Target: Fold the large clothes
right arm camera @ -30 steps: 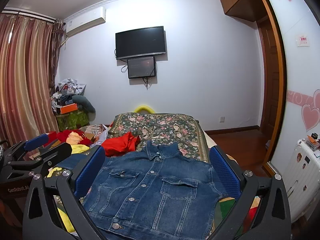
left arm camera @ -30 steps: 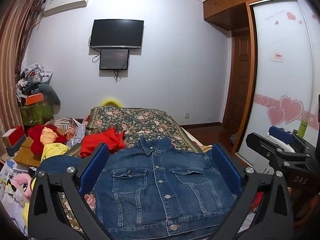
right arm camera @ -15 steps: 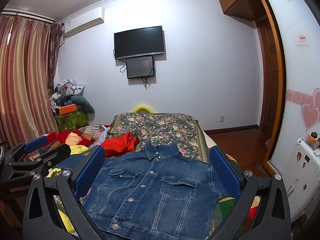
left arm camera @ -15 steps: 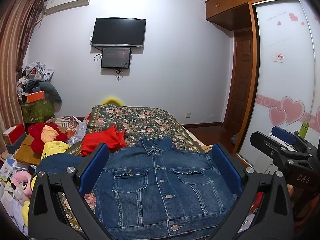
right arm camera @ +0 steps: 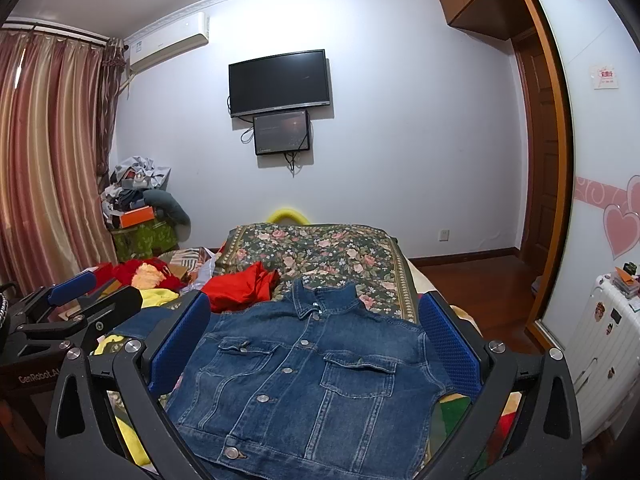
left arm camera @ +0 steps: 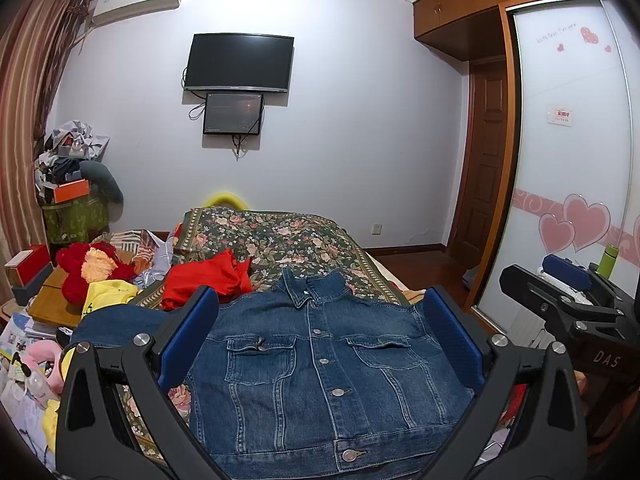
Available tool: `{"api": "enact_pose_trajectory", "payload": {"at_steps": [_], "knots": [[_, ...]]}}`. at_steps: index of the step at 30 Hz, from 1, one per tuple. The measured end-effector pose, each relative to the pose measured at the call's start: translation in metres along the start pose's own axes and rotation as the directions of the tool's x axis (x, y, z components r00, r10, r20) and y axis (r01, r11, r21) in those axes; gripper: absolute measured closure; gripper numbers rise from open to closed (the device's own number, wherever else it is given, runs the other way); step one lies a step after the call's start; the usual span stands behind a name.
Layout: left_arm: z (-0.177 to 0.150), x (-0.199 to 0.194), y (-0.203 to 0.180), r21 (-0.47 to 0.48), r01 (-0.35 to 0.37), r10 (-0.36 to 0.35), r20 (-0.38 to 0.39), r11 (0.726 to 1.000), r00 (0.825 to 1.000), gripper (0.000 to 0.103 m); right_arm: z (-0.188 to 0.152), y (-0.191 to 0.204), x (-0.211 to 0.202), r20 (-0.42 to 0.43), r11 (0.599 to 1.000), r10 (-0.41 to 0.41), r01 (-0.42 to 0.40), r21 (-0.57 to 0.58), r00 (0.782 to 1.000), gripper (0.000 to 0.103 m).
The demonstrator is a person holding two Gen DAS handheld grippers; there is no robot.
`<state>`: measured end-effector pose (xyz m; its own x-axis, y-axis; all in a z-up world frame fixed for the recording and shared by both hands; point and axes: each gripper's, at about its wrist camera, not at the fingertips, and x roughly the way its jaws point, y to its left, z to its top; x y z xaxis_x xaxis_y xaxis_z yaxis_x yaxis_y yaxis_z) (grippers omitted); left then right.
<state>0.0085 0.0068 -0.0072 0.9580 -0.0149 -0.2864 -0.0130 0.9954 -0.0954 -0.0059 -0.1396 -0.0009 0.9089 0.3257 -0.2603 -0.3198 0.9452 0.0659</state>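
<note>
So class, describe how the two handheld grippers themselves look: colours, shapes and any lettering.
Both are black, angular frames with silver screw heads and blue textured pads on the fingers. The left gripper reads "CenRobot.A" on its side, seen from the right wrist camera. The right gripper shows "DAS" in the left wrist view. No cables or sleeves are visible.

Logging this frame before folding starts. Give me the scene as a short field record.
garment: denim jacket, spread front up, buttoned, collar away from the cameras
surface: floral bedspread
left gripper: open, empty, above the jacket
right gripper: open, empty, above the jacket
sleeve: one lies out on the left side; the other cannot be told
nearby: red garment beside the collar
fold: not started
</note>
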Motion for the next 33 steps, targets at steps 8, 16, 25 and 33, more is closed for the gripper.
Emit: {"api": "enact_pose_trajectory", "payload": {"at_steps": [8,16,25,33], "knots": [[0.000,0.001,0.001,-0.004,-0.001,0.001,-0.002,1.000,1.000,0.000,0.001,0.000,0.000,-0.008,1.000,0.004,-0.004,0.006,1.000,0.000],[0.000,0.000,0.001,-0.004,-0.002,0.002,-0.003,1.000,1.000,0.000,0.001,0.000,0.001,-0.011,1.000,0.004,-0.004,0.006,1.000,0.000],[-0.001,0.005,0.001,-0.011,-0.004,0.004,-0.013,1.000,1.000,0.000,0.000,0.000,0.005,-0.021,1.000,0.005,-0.004,0.004,1.000,0.000],[-0.001,0.017,0.006,-0.017,-0.016,0.016,-0.036,1.000,0.999,0.000,-0.001,-0.002,0.018,-0.053,1.000,0.012,-0.011,0.012,0.999,0.000]]}}
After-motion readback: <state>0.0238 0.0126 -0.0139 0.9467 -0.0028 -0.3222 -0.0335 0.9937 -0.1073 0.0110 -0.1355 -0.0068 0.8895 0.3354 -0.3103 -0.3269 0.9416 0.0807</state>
